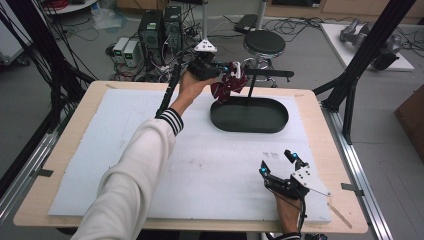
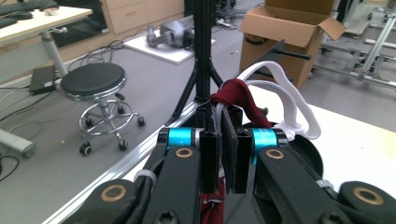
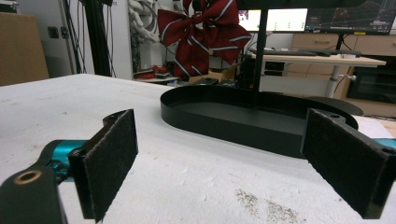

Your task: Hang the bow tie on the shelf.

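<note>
Above the far edge of the bench, the left gripper (image 1: pixel 227 70) pinches a red striped bow tie (image 1: pixel 229 86) beside the stand's crossbar (image 1: pixel 270 74), likely to hang it; the right gripper (image 1: pixel 280 162) rests nearby, jaws spread.

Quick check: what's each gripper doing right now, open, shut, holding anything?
Left gripper: shut on the bow tie, held up by the stand's bar.
Right gripper: open, holding nothing, low over the table.
</note>
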`<control>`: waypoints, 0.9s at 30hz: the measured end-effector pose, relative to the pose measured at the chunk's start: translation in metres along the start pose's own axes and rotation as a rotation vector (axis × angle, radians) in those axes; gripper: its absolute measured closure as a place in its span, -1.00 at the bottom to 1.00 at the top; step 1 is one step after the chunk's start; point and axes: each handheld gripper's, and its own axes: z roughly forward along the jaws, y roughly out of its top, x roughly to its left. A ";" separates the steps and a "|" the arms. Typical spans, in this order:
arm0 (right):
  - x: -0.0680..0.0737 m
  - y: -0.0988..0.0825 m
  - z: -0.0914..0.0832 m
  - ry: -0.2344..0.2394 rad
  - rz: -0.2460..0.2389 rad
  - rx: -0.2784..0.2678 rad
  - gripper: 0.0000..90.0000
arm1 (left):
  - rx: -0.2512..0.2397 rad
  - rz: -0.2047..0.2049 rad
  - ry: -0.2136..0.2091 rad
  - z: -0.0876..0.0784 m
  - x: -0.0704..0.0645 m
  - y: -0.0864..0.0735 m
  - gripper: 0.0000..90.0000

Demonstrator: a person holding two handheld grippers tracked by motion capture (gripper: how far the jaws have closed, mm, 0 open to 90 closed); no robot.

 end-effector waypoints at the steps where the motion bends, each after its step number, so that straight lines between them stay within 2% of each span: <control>1: 0.000 0.000 0.000 0.000 -0.001 0.000 -0.78 | 0.002 -0.003 0.000 0.000 0.001 0.000 0.90; 27: 0.000 0.000 0.000 0.000 -0.001 -0.003 -0.78 | 0.058 -0.039 0.079 0.009 0.009 -0.010 0.88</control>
